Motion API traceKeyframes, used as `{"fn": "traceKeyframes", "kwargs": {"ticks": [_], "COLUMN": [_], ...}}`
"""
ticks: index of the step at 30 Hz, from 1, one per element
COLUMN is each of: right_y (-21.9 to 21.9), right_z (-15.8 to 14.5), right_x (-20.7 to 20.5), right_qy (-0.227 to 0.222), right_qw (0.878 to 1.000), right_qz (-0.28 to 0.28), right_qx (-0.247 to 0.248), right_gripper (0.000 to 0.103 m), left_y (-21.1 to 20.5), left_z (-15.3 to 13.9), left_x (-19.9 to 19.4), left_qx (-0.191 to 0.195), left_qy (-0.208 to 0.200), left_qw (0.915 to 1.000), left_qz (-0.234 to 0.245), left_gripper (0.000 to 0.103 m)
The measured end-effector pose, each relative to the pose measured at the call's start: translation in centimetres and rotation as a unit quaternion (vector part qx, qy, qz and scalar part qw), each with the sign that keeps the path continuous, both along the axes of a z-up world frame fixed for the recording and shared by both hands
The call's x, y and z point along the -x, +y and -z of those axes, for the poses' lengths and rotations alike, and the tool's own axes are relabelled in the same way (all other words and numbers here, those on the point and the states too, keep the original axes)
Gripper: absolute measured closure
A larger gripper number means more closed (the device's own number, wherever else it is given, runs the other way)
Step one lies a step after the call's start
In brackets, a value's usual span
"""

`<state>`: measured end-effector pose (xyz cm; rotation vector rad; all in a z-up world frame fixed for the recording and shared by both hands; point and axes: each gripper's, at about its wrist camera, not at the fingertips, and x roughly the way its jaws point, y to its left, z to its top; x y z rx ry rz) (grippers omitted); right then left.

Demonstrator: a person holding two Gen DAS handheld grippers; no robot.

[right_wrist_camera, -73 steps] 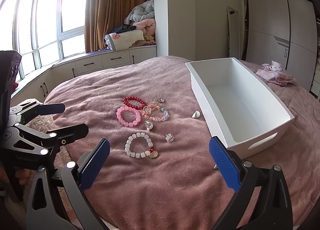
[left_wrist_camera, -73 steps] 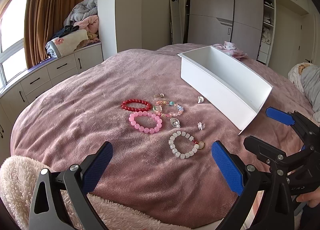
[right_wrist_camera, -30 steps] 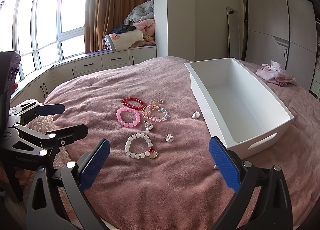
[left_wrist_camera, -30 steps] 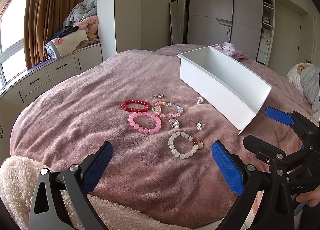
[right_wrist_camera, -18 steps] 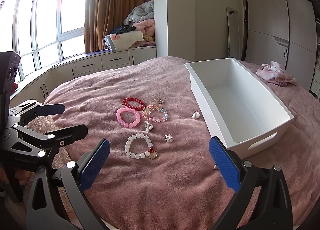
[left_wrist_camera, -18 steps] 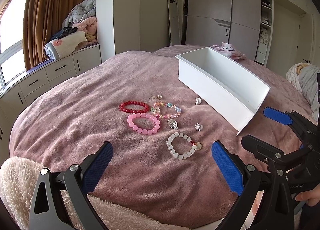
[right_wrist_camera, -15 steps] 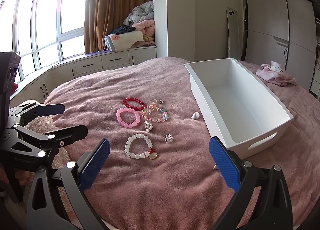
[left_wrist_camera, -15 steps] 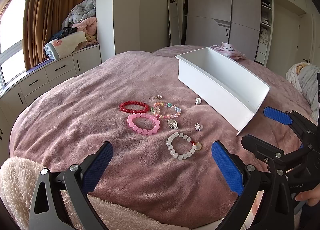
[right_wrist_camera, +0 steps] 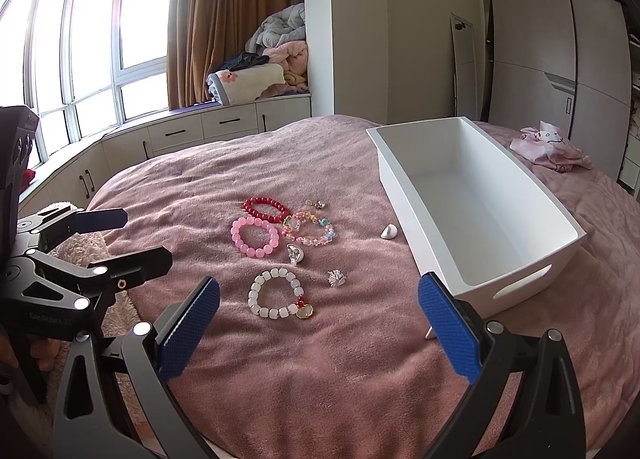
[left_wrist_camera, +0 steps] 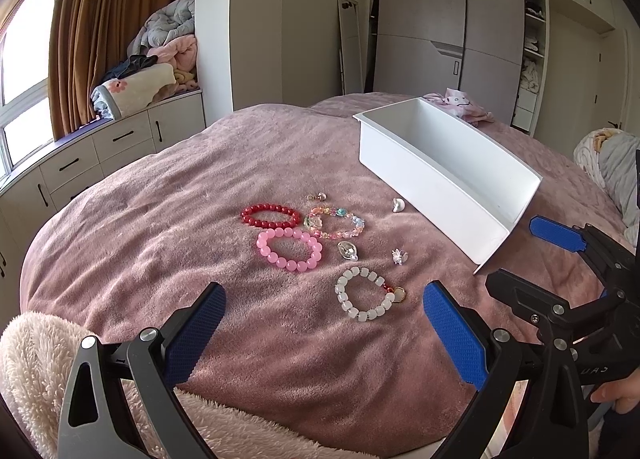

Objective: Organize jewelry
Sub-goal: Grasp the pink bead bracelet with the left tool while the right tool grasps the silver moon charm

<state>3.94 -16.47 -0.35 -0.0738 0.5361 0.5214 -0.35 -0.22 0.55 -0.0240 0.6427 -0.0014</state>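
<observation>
Jewelry lies on a pink bedspread: a red bead bracelet (left_wrist_camera: 270,216), a pink bead bracelet (left_wrist_camera: 289,250), a pastel multicolour bracelet (left_wrist_camera: 336,222), a white bead bracelet (left_wrist_camera: 366,293) with a gold charm, and small silver pieces (left_wrist_camera: 347,250). They also show in the right wrist view, with the white bracelet (right_wrist_camera: 278,293) nearest. An empty white bin (right_wrist_camera: 472,203) stands to the right of them. My left gripper (left_wrist_camera: 324,333) and right gripper (right_wrist_camera: 318,325) are both open and empty, hovering short of the jewelry.
A fluffy cream blanket (left_wrist_camera: 36,363) lies at the bed's near left edge. A pink cloth (right_wrist_camera: 550,147) lies beyond the bin. Drawers with piled bedding (right_wrist_camera: 260,75) line the window wall, wardrobes the far wall.
Almost nothing: the left wrist view has shifted very slightly. Both grippers stay open and the jewelry and bin have not moved.
</observation>
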Motion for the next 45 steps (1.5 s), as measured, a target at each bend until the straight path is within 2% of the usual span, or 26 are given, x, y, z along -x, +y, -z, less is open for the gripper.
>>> {"fn": "traceKeyframes", "kwargs": {"ticks": [14,22,26,31,39,41,45], "right_y": [0.1,0.8,1.8,2.5,3.9,4.4,5.5], "right_z": [-0.3,-0.9,-0.8,-0.1,1.0,1.4,2.5], "right_x": [-0.3,-1.6,-2.3,-4.1,-6.5,-6.8,-7.6], "right_qy": [-0.004,-0.004,-0.006,0.015,0.037,0.042,0.059], "right_qw": [1.000,1.000,1.000,0.999,0.998,0.996,0.993], "right_qz": [-0.001,-0.007,-0.016,-0.028,-0.045,-0.058,-0.080], "right_qx": [-0.003,-0.004,0.008,0.014,0.039,0.045,0.058], "right_gripper": [0.005,0.005,0.005,0.005,0.005,0.007,0.020], "left_y": [0.1,1.7,2.1,3.0,3.5,3.7,4.5], "left_z": [-0.1,-1.1,-1.6,-2.2,-3.5,-3.3,-2.3], "left_x": [-0.1,-1.6,-2.8,-5.2,-9.5,-10.7,-12.9], "left_qx": [-0.005,0.034,0.038,0.047,-0.010,-0.022,-0.028], "left_qy": [-0.003,0.000,0.001,0.018,0.019,0.030,0.055], "left_qw": [1.0000,0.9992,0.9990,0.9986,0.9996,0.9992,0.9981], "left_qz": [-0.001,-0.019,-0.022,-0.017,-0.017,-0.015,-0.008], "left_gripper": [0.003,0.003,0.003,0.003,0.003,0.003,0.003]}}
